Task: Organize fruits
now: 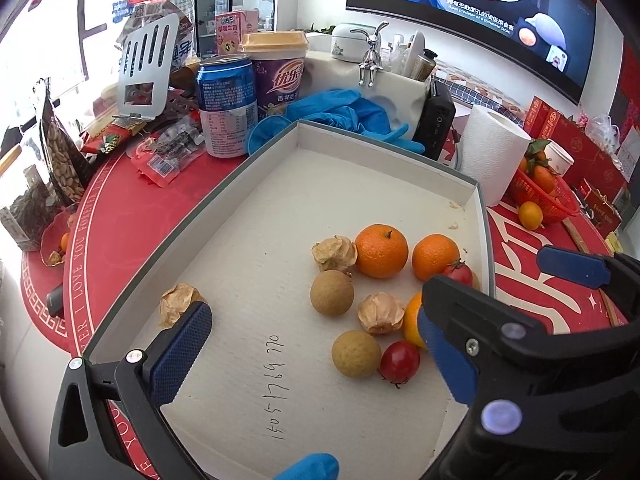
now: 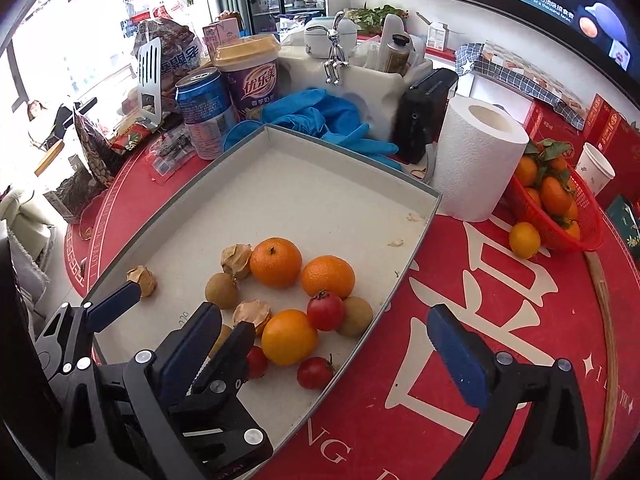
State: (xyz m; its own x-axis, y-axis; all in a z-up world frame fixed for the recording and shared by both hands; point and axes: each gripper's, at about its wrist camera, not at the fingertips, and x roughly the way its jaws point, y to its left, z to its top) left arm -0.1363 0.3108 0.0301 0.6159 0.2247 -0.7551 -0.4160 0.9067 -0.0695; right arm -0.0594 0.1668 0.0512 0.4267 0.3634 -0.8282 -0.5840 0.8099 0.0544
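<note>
Fruit (image 2: 276, 268) sits clustered inside the box (image 2: 320, 200); I hold my left gripper (image 1: 316, 344) and right gripper (image 2: 324, 344) above that box, jaws apart, gripping nothing.

1. The left gripper (image 1: 316, 344) is pointing steeply downward, its jaws standing wide apart with nothing pressed between the blue pads (image 1: 180, 350).
2. The right gripper (image 2: 328, 354) is also tilting steeply downward, jaws spread fully and gripping nothing.
3. In the right wrist view, the left gripper is sitting just beside the right one's left finger (image 2: 188, 348).
</note>
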